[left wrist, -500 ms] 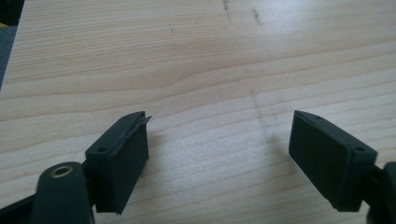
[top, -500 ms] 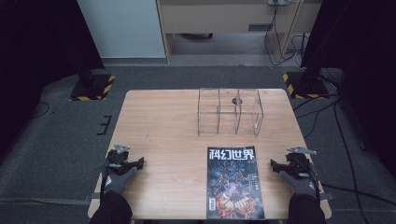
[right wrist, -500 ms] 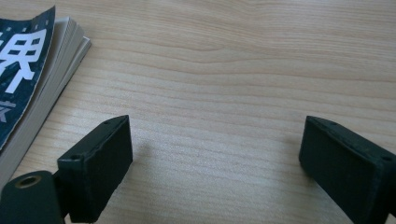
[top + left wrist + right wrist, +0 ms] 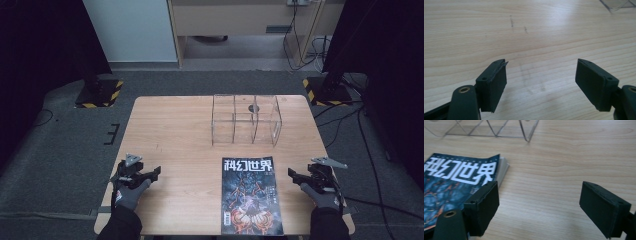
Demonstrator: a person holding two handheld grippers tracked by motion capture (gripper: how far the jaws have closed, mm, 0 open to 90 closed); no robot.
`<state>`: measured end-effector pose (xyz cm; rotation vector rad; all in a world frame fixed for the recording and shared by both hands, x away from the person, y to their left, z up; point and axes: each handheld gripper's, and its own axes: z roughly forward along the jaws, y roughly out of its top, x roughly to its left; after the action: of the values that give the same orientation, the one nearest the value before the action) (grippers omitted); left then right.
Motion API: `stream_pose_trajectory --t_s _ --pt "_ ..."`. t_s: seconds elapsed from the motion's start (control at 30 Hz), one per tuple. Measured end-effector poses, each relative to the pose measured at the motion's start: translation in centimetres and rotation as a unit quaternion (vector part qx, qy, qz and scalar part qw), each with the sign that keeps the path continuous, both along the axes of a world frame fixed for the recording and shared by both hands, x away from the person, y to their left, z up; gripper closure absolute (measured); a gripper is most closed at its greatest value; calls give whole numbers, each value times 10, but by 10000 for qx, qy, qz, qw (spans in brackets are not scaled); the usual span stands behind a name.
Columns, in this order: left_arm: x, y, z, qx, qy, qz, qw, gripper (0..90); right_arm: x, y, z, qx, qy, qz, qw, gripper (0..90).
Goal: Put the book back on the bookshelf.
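Both hand-held grippers, left and right, are resting open-jawed and empty beside the thin, floppy, glossy dark-covered magazine, probably best gripped at its edge.

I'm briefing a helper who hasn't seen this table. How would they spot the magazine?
On the wooden table, look at the near edge, in front of the clear acrylic organizer. The magazine lies flat there, the one dark printed thing: bold white characters over blue-black cover art.
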<state>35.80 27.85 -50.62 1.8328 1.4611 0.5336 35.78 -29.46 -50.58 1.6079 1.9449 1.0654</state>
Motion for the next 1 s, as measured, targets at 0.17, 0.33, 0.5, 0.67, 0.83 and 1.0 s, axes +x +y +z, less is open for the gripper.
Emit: stream_pose_trajectory --t_s 0.17,0.33,0.5,0.67,0.83,1.0 --pt "-3 -10 3 -93 -30 -132 9999 242 -5 7 7 183 -64 149 9997 173" --pt "-7 -20 8 -221 -128 -221 9994 237 -10 13 13 311 -131 309 9990 182" --pt "-12 -34 12 -246 -243 -356 9988 235 -16 20 16 483 -108 448 9978 203" --pt "-15 -52 12 -223 -209 -533 9981 239 -19 28 17 539 -89 541 9970 222" --pt "-18 -69 14 -243 -258 -716 9968 236 -23 39 16 508 -22 720 9961 241" --pt "-21 -88 12 -217 -268 -902 9953 234 -26 47 11 494 11 823 9954 259"
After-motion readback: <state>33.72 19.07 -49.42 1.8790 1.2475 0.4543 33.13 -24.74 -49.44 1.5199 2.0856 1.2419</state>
